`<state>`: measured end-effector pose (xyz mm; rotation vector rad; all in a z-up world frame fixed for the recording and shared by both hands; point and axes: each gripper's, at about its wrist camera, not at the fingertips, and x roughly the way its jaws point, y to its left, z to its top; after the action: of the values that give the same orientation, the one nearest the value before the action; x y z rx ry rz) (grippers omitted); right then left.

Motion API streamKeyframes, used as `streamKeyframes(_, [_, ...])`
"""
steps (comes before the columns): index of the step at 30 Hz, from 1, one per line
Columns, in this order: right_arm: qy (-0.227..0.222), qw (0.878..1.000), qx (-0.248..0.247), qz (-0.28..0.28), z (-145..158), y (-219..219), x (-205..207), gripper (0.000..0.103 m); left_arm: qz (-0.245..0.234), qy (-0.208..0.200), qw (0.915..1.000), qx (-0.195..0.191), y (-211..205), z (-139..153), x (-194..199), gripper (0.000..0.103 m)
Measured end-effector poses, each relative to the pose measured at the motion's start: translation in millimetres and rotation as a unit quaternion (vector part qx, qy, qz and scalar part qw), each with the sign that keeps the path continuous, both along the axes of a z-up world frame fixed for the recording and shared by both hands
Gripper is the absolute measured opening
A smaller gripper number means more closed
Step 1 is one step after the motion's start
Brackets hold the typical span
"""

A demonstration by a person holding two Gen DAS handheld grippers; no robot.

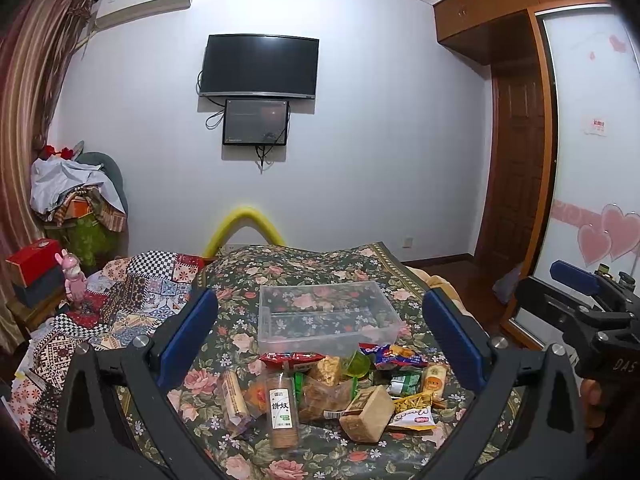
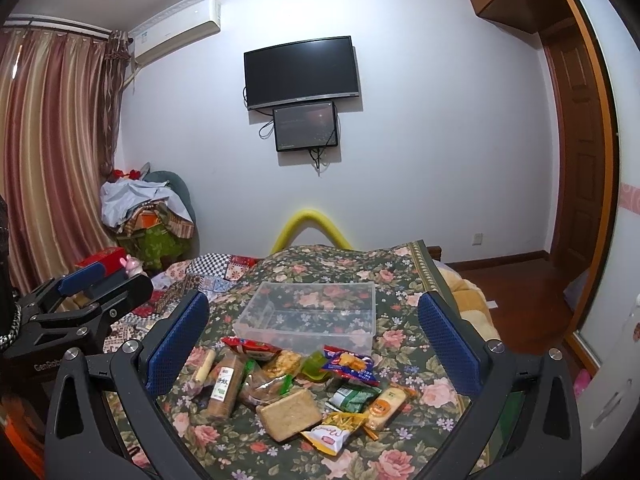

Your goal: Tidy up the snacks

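A pile of wrapped snacks point(image 1: 332, 392) lies on the floral bedspread, also in the right wrist view point(image 2: 296, 388). It holds a tall biscuit pack point(image 1: 283, 410), a tan cracker block point(image 1: 368, 414) and a red-blue packet point(image 1: 390, 355). Behind it stands a clear plastic box point(image 1: 326, 316), with nothing in it, also seen from the right point(image 2: 312, 312). My left gripper point(image 1: 320, 336) is open above the pile, holding nothing. My right gripper point(image 2: 312, 340) is open too, holding nothing. Each gripper shows at the edge of the other's view: the right point(image 1: 576, 292), the left point(image 2: 92, 284).
The floral bedspread point(image 1: 304, 268) covers the bed, with a patchwork quilt point(image 1: 132, 300) to the left. A pink rabbit figure point(image 1: 74, 280) and red box point(image 1: 34, 260) stand at the left. A wardrobe point(image 1: 592, 160) and wooden floor lie to the right.
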<state>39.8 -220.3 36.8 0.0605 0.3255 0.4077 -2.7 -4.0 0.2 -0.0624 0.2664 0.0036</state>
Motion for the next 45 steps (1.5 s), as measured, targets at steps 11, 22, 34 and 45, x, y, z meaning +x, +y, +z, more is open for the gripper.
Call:
streamKeyframes(11, [0.000, 1.000, 0.001, 0.001, -0.6, -0.7, -0.2, 0.103, 0.000, -0.001, 1.0000, 0.001, -0.8, 1.0, 0.2, 0.103])
streamKeyframes(22, [-0.002, 1.000, 0.003, 0.003, 1.4, 2.1, -3.5, 0.103, 0.001, -0.006, 1.0000, -0.001, -0.2, 3.6, -1.7, 0.103])
streamKeyframes(34, [0.004, 1.000, 0.002, 0.008, -5.9, 4.3, 3.3, 0.103, 0.002, 0.001, 1.0000, -0.002, 3.9, -1.0, 3.6, 0.103])
streamKeyframes(45, [0.051, 0.999, -0.015, -0.004, -35.7, -0.7, 30.7, 0.103, 0.005, 0.054, 0.9985, 0.008, 21.0, -33.6, 32.0, 0.096])
